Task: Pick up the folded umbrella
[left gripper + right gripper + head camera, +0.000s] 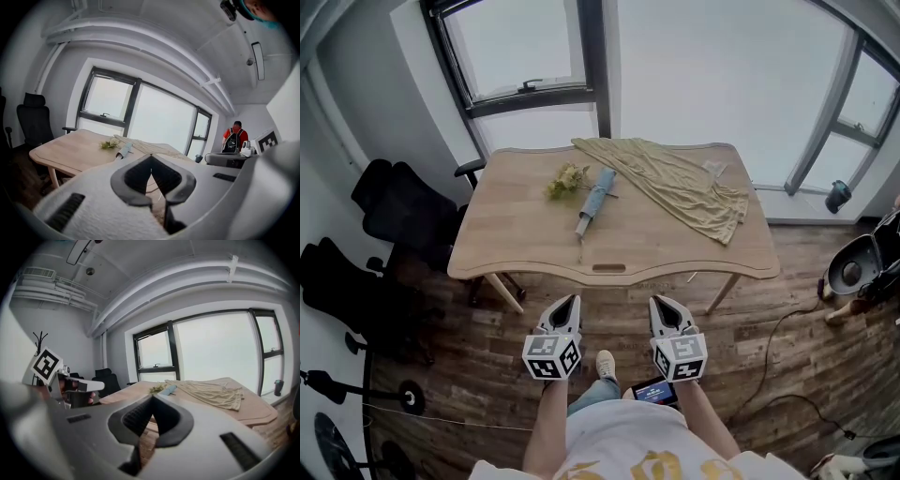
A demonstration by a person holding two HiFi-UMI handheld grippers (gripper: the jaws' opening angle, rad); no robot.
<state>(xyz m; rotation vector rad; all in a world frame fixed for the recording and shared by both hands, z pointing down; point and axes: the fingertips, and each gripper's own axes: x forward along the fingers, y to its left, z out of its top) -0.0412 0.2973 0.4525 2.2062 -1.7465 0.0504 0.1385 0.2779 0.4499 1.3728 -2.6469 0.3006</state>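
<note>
A folded light-blue umbrella (pixel 594 199) lies on the wooden table (pixel 525 246), its handle end toward the near edge; it also shows small in the left gripper view as the umbrella (pixel 124 149) and in the right gripper view as the umbrella (pixel 169 389). My left gripper (pixel 568 302) and right gripper (pixel 662 304) hover side by side in front of the table's near edge, well short of the umbrella. Both are shut, tips touching, with nothing in them: left gripper (pixel 151 157), right gripper (pixel 152 398).
A sprig of dried flowers (pixel 565 179) lies just left of the umbrella. An olive-yellow cloth (pixel 680 184) is spread over the table's right half. Black office chairs (pixel 398 211) stand to the left. Windows (pixel 722 75) are behind. A person in red (pixel 233 138) stands far off.
</note>
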